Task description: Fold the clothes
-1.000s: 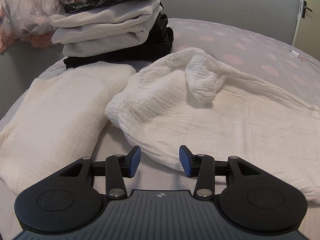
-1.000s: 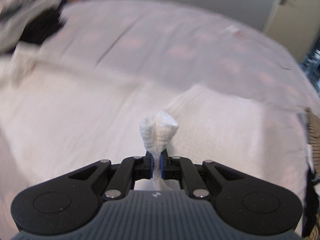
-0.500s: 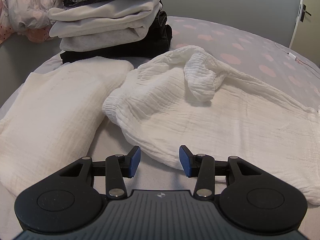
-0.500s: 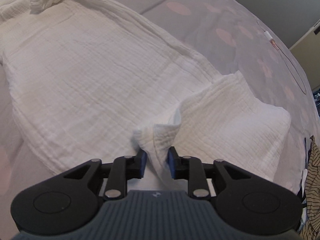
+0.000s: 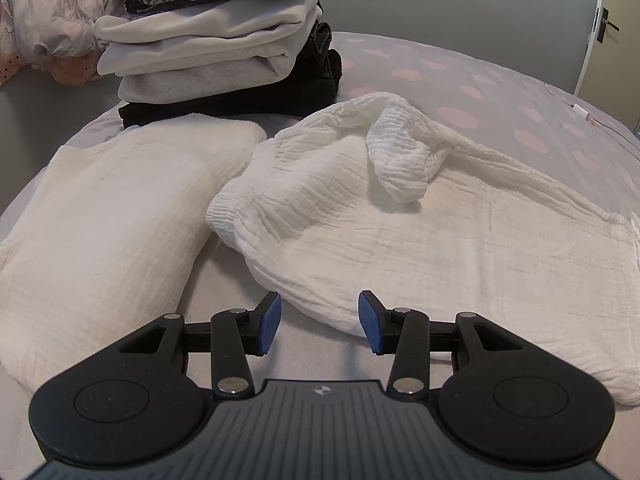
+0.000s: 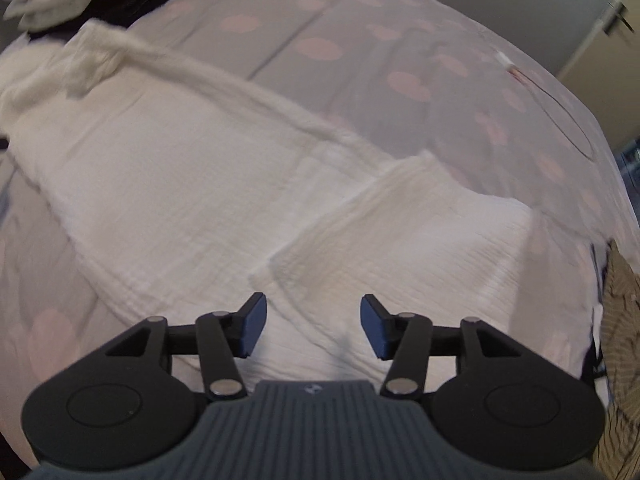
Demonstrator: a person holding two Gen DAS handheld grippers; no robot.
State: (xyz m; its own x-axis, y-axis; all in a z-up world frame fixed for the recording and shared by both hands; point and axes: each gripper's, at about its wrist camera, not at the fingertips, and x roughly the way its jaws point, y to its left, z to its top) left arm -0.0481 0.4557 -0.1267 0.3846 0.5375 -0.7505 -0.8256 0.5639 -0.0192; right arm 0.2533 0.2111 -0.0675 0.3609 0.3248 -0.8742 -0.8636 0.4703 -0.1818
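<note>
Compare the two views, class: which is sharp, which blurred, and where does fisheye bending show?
Left wrist view: sharp, crinkles on the white garment clear, door frame bowed. Right wrist view: motion-blurred garment and bedsheet, gripper still crisp.

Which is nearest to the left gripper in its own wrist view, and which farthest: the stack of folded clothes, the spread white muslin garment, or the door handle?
From the left gripper, jaws open:
1. White muslin garment: its hem lies just ahead of the fingertips, spreading right.
2. Stack of folded clothes: farther back on the bed, to the left.
3. Door handle: on the door at far right, beyond the bed.
</note>
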